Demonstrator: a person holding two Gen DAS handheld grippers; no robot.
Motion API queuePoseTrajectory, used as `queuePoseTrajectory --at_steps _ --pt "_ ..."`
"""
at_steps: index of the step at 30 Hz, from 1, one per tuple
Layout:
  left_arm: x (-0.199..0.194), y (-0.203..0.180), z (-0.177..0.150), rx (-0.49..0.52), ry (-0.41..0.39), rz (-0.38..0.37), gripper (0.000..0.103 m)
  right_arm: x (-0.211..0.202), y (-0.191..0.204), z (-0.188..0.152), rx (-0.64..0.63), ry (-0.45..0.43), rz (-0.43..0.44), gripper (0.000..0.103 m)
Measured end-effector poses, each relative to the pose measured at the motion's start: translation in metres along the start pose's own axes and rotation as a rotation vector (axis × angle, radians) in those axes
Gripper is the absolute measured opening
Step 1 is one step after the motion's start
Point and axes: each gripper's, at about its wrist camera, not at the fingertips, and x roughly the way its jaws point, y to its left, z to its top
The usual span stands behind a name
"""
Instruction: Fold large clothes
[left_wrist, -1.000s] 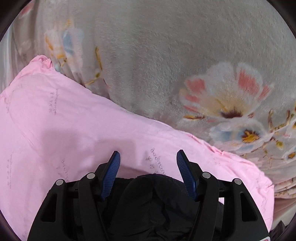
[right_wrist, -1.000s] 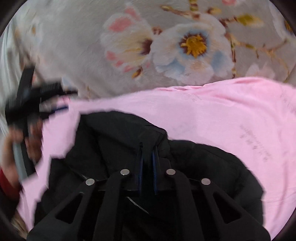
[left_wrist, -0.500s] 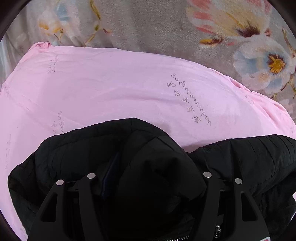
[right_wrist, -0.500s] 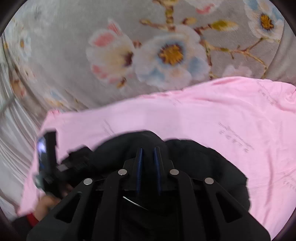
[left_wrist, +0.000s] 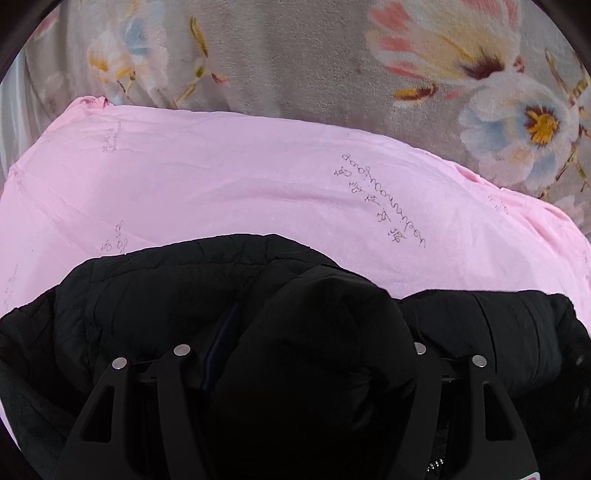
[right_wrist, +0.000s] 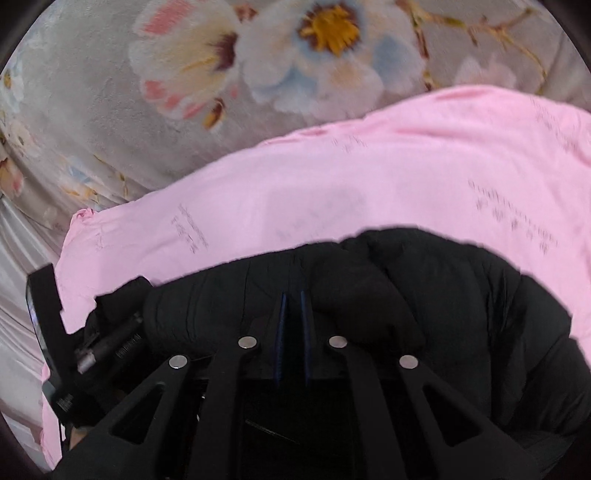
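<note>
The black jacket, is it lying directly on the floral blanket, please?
No, the black jacket rests on the pink sheet, which covers the floral blanket.

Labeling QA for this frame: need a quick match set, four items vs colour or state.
Items:
1. jacket
2. sheet
3. blanket
4. right gripper

Matches:
A. grey with flowers
B. plain pink with small writing
C. jaws pinched together on fabric
D. black, quilted

Pairs: 1-D, 2-B, 3-A, 4-C
</note>
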Motion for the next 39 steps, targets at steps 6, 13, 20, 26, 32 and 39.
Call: queuePoseTrajectory --at_steps 6,13,20,26,32,39 --pt "0.002 -0.003 -0.001 0.013 -0.007 0.013 0.067 0.022 0.015 -0.02 -0.109 -0.018 -0.113 0.003" --pt "0.006 -0.011 -0.004 0.053 -0.001 0.063 0.067 0.029 0.011 -0.024 -0.112 -0.034 -0.111 0.003" --pt "0.01 -0.013 -0.004 0.062 0.002 0.081 0.068 0.03 0.011 -0.024 -0.11 -0.047 -0.103 0.003" --pt "0.001 -0.005 0.001 0.025 0.026 0.043 0.068 0.018 0.005 -0.022 -0.077 -0.071 -0.047 0.004" --pt "-0.118 0.028 -0.011 -0.011 -0.049 -0.073 0.079 -0.114 0.0 -0.046 -0.083 -0.189 0.012 0.049" --pt "-0.224 0.119 -0.096 -0.118 -0.001 -0.052 0.08 -0.263 -0.081 -0.158 0.022 -0.155 -0.012 0.06"
